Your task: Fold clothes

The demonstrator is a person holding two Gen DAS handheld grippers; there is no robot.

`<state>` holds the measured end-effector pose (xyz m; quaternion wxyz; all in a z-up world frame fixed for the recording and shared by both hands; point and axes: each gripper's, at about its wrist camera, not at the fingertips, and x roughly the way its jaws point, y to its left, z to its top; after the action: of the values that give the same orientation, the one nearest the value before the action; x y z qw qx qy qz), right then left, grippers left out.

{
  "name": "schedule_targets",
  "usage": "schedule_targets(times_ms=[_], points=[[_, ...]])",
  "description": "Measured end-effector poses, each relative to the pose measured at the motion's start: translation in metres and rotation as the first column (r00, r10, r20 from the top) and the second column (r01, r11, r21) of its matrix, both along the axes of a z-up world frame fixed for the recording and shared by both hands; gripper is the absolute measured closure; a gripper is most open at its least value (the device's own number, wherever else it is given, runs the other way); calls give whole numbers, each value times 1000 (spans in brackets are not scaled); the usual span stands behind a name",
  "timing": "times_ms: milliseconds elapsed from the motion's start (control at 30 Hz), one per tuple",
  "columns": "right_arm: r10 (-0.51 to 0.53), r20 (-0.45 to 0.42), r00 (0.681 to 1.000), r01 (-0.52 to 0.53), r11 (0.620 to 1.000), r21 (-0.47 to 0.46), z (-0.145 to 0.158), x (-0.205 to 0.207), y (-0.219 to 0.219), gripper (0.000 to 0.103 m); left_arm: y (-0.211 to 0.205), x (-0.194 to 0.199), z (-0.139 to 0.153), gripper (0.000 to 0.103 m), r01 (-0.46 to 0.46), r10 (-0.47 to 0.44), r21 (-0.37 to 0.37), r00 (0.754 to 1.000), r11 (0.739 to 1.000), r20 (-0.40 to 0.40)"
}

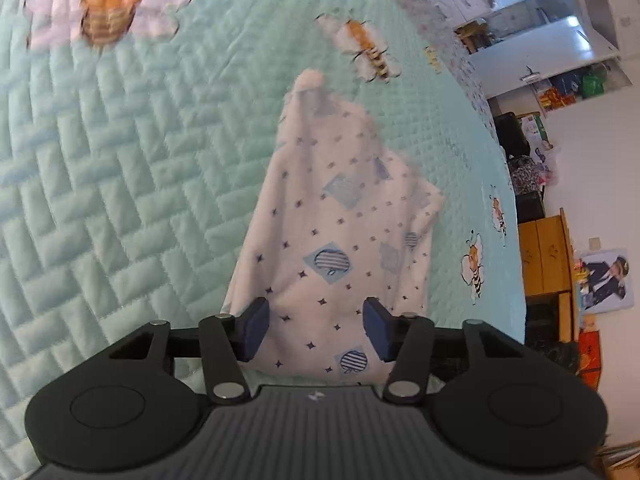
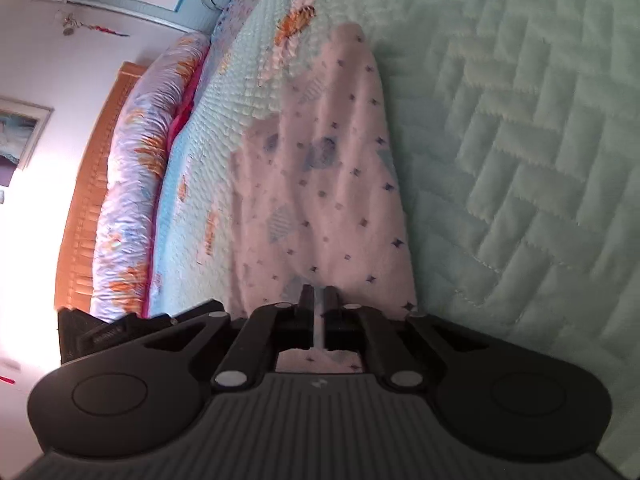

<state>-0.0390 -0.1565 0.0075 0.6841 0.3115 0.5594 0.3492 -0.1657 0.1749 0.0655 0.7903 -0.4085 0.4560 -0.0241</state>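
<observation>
A white garment (image 1: 332,220) printed with small blue stars and striped patches lies in a long, narrow shape on the mint quilted bedspread (image 1: 120,160). My left gripper (image 1: 316,328) hovers over its near end, open, its blue pads (image 1: 256,326) standing wide on either side of the cloth without pressing it. In the right wrist view the same garment (image 2: 328,184) stretches away from my right gripper (image 2: 319,300). Its dark fingers (image 2: 307,300) are almost together, with a thin strip of the white cloth pinched between them.
The bedspread (image 2: 500,160) carries bee appliqués (image 1: 370,46). A rolled floral duvet (image 2: 140,160) and a wooden headboard (image 2: 80,220) line one side of the bed. Past the bed's other edge stand a wooden cabinet (image 1: 544,256) and shelves with clutter (image 1: 560,92).
</observation>
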Motion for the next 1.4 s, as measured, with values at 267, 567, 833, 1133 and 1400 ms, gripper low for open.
schedule_targets(times_ms=[267, 567, 833, 1133, 1400], points=[[35, 18, 999, -35, 999, 21, -7, 36, 41, 76, -2, 48, -5, 37, 12, -12, 56, 1000, 998, 11], [-82, 13, 997, 81, 991, 106, 0, 53, -2, 64, 2, 58, 0, 40, 10, -11, 24, 1000, 1000, 20], [-124, -51, 991, 132, 969, 209, -13, 117, 23, 63, 14, 131, 5, 36, -39, 33, 71, 995, 997, 90], [-194, 32, 980, 188, 973, 133, -6, 124, 18, 60, 14, 134, 1, 36, -81, 74, 139, 996, 987, 54], [-233, 19, 972, 231, 971, 55, -2, 117, 12, 51, -28, 124, 8, 30, -21, 26, 284, 1000, 959, -13]])
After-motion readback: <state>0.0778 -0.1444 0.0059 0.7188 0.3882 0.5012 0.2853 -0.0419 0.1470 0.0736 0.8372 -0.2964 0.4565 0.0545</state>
